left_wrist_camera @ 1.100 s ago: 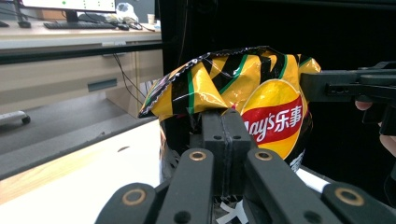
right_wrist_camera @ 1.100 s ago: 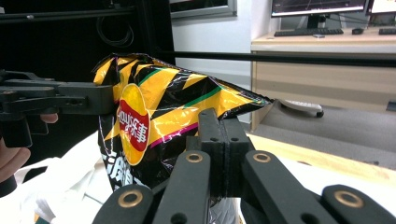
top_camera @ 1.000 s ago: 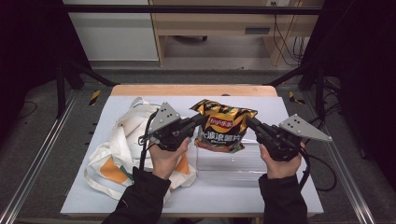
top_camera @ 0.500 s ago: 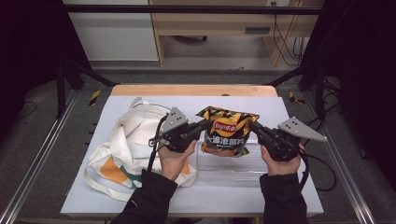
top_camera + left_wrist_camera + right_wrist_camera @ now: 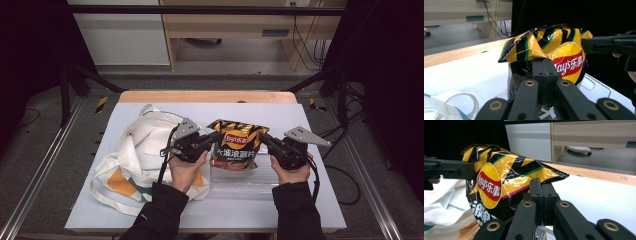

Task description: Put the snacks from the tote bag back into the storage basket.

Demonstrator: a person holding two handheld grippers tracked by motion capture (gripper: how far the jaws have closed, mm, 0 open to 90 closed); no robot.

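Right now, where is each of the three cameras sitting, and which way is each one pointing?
High view: above the person's side, looking forward and down on the white-topped table; both forearms, the left gripper and right gripper show.
Left gripper view: rides that gripper, looking along its closed black jaws pinching the yellow-and-black crinkly chip bag; the other gripper enters at right.
Right gripper view: rides that gripper, facing the bag's opposite edge, a white cloth tote bag beyond.
All share the chip bag.
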